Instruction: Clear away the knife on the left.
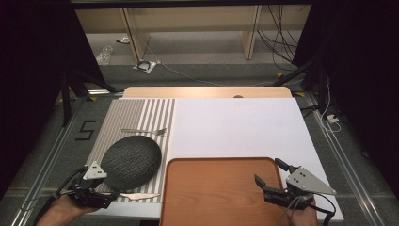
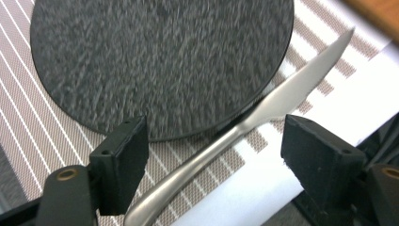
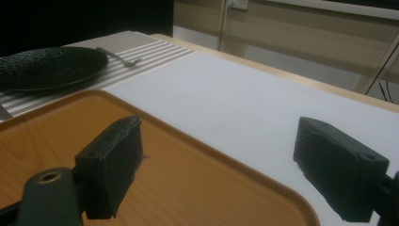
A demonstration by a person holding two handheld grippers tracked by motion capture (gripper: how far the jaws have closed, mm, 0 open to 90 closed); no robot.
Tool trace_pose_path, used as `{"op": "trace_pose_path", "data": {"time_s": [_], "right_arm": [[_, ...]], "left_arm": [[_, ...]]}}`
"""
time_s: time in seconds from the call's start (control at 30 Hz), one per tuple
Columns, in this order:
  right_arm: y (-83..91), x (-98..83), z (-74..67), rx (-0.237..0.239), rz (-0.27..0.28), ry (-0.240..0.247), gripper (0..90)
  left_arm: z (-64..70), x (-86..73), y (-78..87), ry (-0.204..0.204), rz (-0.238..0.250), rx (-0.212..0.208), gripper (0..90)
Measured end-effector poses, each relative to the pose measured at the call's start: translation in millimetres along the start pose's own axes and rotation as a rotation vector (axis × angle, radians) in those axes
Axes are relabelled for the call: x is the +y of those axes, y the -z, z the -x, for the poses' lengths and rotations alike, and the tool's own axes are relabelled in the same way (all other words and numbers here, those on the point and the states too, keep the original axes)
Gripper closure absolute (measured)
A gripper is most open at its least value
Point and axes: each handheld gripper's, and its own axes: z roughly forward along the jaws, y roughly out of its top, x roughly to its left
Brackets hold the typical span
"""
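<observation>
On floor left: mark "5" [image 1: 86,130]; left gripper [image 2: 214,150] straddles knife [image 2: 244,127]

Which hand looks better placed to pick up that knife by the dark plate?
The left gripper, probably: its open jaws straddle the knife handle beside the plate. The right gripper hangs open over the tray's far corner.

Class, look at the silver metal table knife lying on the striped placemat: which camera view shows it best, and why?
The left gripper view: the silver metal table knife runs large between the open jaws, blade and handle both clear, beside the dark round plate. The high view shows the knife small, near the mat's front edge. The right gripper view gives no clear sight of it.
</observation>
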Motion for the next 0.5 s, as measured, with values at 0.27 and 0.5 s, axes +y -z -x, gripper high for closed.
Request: {"op": "trace_pose_path", "data": {"time_s": [0.27,0.5], "right_arm": [[-0.6,0.0,-0.3,0.000,-0.011,0.007,17.2],[-2.0,-0.4,-0.8,-0.002,-0.012,0.010,17.4]], "left_arm": [[-9.2,-3.1,-5.5,0.009,-0.068,-0.024,25.1],[-14.7,-4.6,-13.5,0.007,-0.128,-0.039,26.0]]}}
